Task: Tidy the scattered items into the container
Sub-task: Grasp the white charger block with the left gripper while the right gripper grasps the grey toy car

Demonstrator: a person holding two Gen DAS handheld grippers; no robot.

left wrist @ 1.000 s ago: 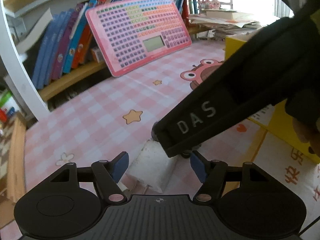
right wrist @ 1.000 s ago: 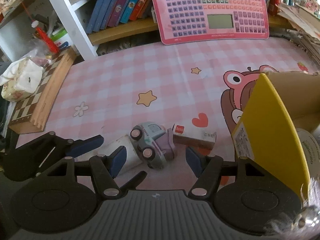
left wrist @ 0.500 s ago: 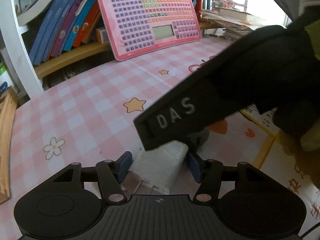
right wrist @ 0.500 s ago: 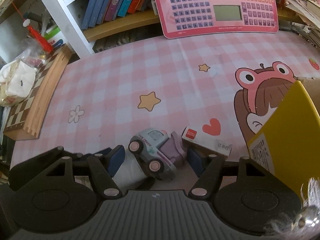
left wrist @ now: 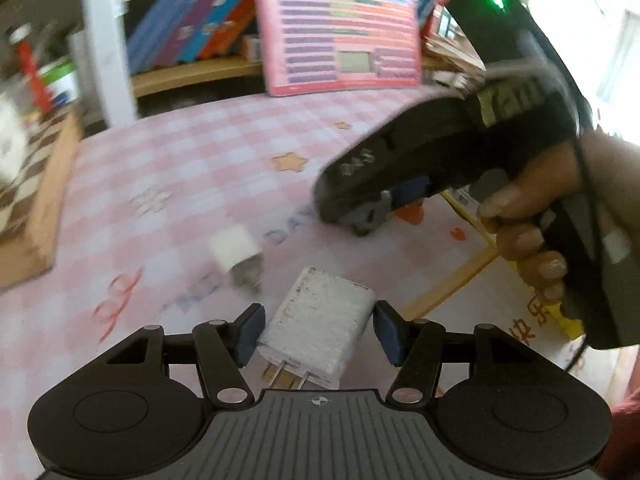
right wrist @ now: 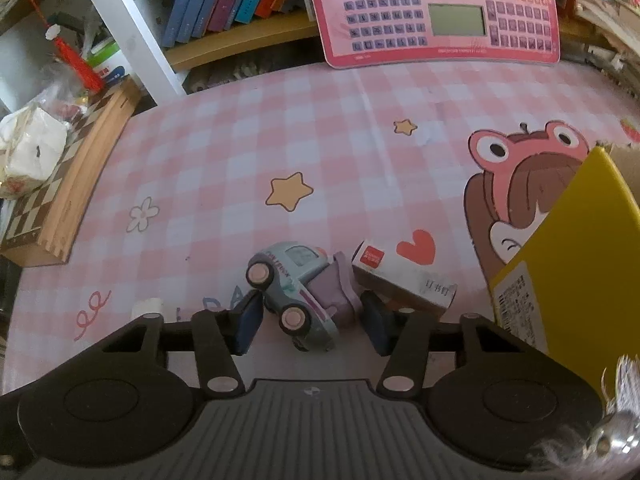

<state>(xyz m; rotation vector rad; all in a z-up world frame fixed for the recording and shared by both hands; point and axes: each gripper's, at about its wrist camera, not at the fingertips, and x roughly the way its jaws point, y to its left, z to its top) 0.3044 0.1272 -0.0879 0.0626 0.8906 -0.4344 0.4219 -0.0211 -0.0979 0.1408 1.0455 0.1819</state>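
My left gripper [left wrist: 318, 332] is shut on a white plug charger [left wrist: 324, 320], prongs toward the camera, held just above the pink checked mat. A smaller white adapter [left wrist: 234, 250] lies blurred on the mat beyond it. My right gripper [right wrist: 311, 322] is closing on a pale blue and purple toy car [right wrist: 294, 280], and both pads touch its sides. A small white box with a red label [right wrist: 400, 280] lies against the car's right side. The yellow cardboard box [right wrist: 580, 260] stands open at the right. In the left wrist view, a hand holds the right gripper [left wrist: 384, 210] low over the mat.
A pink toy keyboard [right wrist: 436, 12] leans on a shelf of books at the back. A wooden chessboard [right wrist: 60, 184] with a tissue pack [right wrist: 28, 152] on it borders the mat's left edge. A white shelf post [right wrist: 132, 28] stands at the back left.
The left gripper closed on the charger, lifted it and swung left, out of the right wrist view. The right gripper's jaws narrowed onto the toy car; it barely moved.
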